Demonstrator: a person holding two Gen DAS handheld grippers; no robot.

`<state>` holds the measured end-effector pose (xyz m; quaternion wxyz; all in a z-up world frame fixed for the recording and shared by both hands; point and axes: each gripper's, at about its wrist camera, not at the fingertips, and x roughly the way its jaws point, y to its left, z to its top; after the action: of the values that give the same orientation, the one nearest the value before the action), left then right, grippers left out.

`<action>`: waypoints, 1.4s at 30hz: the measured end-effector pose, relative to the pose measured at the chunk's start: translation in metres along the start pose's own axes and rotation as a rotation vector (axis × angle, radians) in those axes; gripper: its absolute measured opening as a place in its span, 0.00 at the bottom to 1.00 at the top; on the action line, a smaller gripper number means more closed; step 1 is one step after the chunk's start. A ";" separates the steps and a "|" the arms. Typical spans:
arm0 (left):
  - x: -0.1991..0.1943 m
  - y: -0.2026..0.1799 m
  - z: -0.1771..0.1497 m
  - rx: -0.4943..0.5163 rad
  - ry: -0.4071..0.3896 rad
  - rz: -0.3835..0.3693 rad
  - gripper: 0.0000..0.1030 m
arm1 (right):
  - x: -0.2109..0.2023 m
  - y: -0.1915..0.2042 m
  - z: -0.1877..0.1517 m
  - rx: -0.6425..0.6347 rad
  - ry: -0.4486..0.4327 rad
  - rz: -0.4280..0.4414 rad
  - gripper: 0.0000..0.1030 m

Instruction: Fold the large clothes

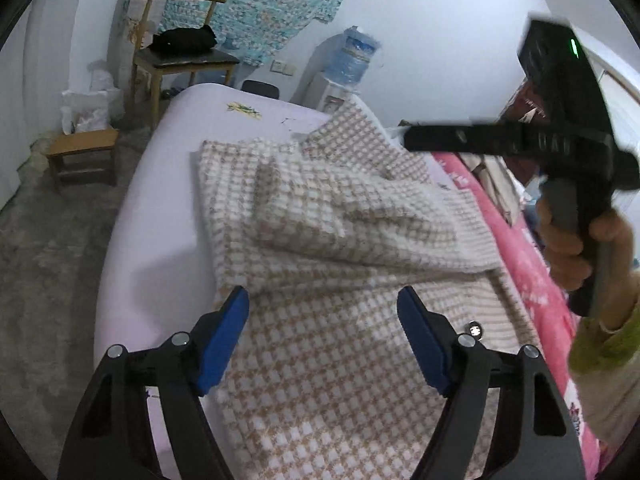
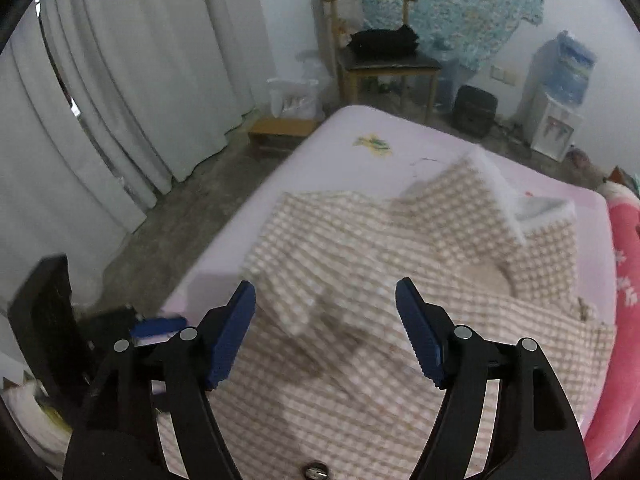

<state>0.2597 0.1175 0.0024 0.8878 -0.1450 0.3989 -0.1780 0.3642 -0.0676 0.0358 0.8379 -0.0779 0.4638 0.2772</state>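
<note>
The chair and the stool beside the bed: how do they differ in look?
The chair is tall with a backrest; the stool is low, without one. A black bundle lies on the chair's dark seat; the stool's top is bare wood. Both have light wooden frames.

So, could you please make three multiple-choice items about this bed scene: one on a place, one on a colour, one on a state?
1. Where does the black bag lie?
A. on the wooden chair
B. on the bed
C. on the low stool

2. What colour is the quilt beside the checked garment?
A. green
B. pink
C. grey

3. How do the jaws of the left gripper stand?
A. closed on the garment
B. closed on nothing
C. open above the garment

Answers:
1. A, the bag sits on the chair's dark seat by the wall.
2. B, a pink quilt runs along the garment's right edge.
3. C, the blue pads stand wide apart with no cloth pinched.
</note>
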 end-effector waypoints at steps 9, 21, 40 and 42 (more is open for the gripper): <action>0.048 0.006 0.057 -0.039 0.014 -0.001 0.69 | -0.063 -0.159 -0.044 0.316 -0.078 -0.214 0.77; 0.135 0.037 0.105 -0.112 0.170 0.079 0.20 | -0.055 -0.268 -0.108 0.585 -0.019 -0.233 0.70; 0.114 0.035 0.095 0.029 0.089 0.264 0.08 | -0.018 -0.267 -0.110 0.567 -0.001 -0.241 0.27; 0.118 0.035 0.093 0.022 0.109 0.278 0.09 | -0.019 -0.267 -0.111 0.571 -0.002 -0.244 0.29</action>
<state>0.4106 0.1088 -0.0293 0.8825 -0.0689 0.4606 -0.0654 0.4183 -0.3407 -0.0445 0.8534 0.1060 0.5092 0.0329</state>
